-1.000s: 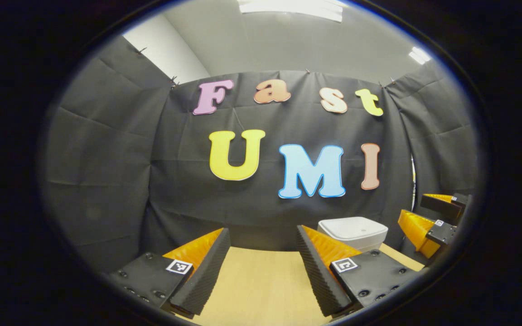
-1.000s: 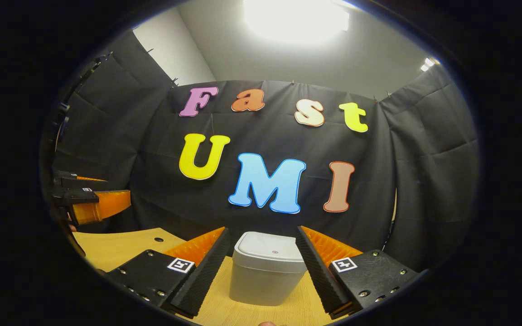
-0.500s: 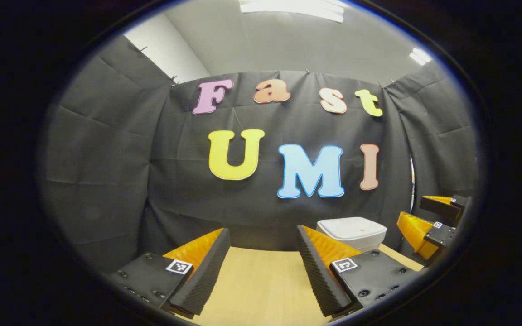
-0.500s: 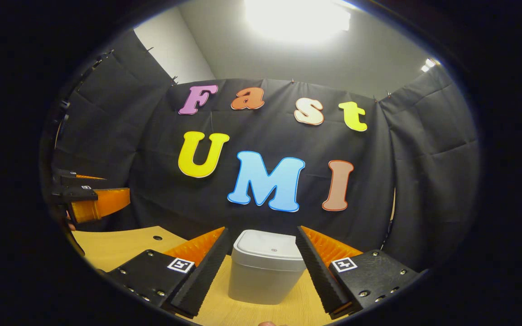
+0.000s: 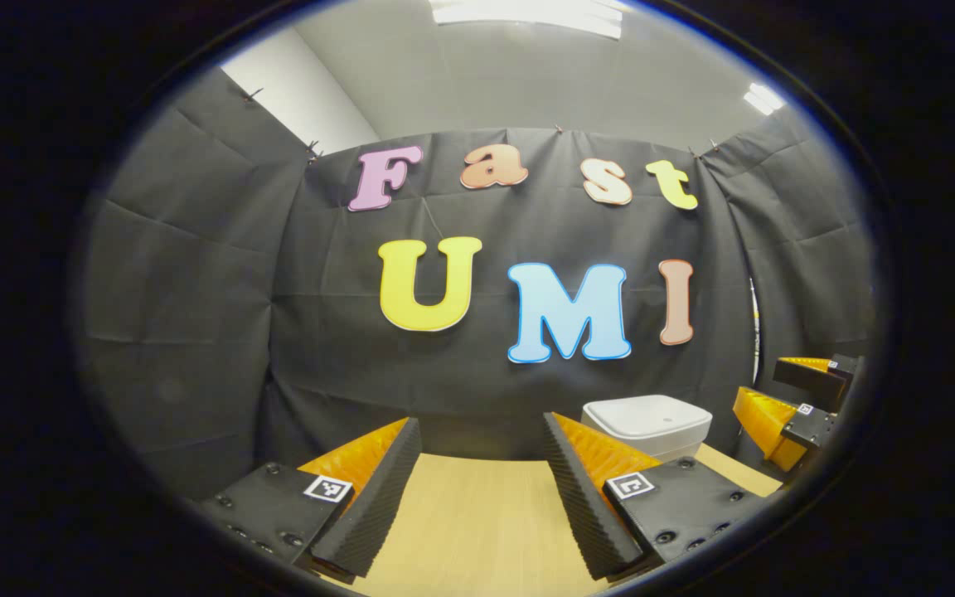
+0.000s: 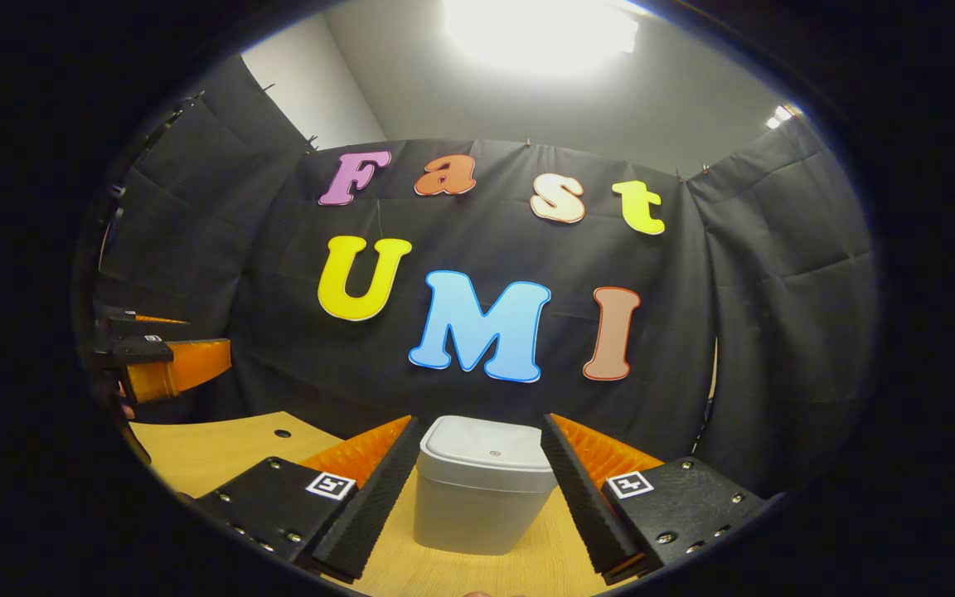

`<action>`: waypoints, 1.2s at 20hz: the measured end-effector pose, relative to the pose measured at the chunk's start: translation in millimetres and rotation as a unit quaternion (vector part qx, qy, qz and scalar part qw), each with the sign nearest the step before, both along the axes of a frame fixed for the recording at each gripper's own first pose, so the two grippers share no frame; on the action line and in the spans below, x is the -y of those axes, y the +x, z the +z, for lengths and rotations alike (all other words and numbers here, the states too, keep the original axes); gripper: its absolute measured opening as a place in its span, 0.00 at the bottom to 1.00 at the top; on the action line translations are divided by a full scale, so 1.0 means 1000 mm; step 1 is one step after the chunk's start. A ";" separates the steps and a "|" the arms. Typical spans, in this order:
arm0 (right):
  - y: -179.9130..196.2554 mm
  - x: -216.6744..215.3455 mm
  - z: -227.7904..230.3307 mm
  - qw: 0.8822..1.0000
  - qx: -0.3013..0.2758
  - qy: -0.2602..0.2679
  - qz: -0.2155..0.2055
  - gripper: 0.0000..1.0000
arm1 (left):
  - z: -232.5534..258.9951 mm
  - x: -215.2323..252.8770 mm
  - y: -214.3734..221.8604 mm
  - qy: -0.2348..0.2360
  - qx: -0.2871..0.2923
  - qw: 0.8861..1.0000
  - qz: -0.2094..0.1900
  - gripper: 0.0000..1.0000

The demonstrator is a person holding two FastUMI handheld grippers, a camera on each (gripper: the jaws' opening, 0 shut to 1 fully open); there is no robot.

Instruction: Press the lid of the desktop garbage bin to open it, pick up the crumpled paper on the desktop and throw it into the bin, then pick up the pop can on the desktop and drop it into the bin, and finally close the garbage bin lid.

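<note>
A small white garbage bin [image 6: 484,493] with its lid down stands on the wooden desk [image 6: 212,448], straight ahead of my right gripper [image 6: 477,485], which is open and held short of it. In the left gripper view the same bin [image 5: 647,424] sits to the right, beyond the right finger. My left gripper [image 5: 482,489] is open above the bare desk [image 5: 477,522] with nothing between its fingers. Each gripper also appears at the edge of the other's view: the right gripper [image 5: 792,406] and the left gripper [image 6: 158,365].
The black cloth wall closes the desk behind and on both sides, close behind the bin. A small dark hole [image 6: 282,433] marks the desk top left of the bin.
The right gripper has crept slightly nearer the bin, which now looks a little larger and lower between the fingers. The left gripper has barely moved.
</note>
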State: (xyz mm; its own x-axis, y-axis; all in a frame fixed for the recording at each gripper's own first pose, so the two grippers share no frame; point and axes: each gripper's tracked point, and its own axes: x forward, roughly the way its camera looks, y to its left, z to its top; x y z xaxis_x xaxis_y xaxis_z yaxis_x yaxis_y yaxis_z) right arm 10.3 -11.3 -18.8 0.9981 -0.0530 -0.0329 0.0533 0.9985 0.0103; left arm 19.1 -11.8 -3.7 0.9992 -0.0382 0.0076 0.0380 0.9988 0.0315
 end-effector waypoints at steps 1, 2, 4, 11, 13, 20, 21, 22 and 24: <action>0.003 0.001 -0.002 1.000 -0.006 0.007 0.000 0.94 | 0.000 0.002 0.000 0.001 0.000 1.000 -0.002 0.94; 0.005 0.003 -0.008 1.000 -0.012 0.014 -0.002 0.94 | -0.002 0.004 0.001 0.003 -0.001 1.000 -0.005 0.96; 0.013 0.010 -0.019 0.999 -0.031 0.026 -0.009 0.92 | -0.005 0.008 0.003 0.005 -0.004 1.000 -0.011 0.96; 0.050 0.030 -0.044 0.997 -0.053 0.057 -0.019 0.52 | -0.011 0.018 0.015 0.005 -0.010 1.000 -0.026 0.94; 0.059 0.035 -0.053 0.996 -0.062 0.054 -0.024 0.44 | -0.016 0.019 0.019 0.003 -0.015 0.999 -0.028 0.97; 0.098 0.029 -0.086 0.995 -0.091 0.047 -0.005 0.20 | -0.025 0.018 0.029 0.001 -0.025 0.999 -0.027 0.97; 0.105 0.028 -0.094 0.994 -0.096 0.044 0.000 0.20 | -0.026 0.018 0.031 0.001 -0.026 0.999 -0.026 0.97; 0.095 0.040 -0.096 0.993 -0.104 0.044 -0.025 0.20 | -0.027 0.018 0.033 0.000 -0.028 0.999 -0.026 0.97; 0.118 0.037 -0.105 0.992 -0.108 0.059 -0.024 0.06 | -0.029 0.016 0.036 -0.003 -0.030 0.999 -0.024 0.97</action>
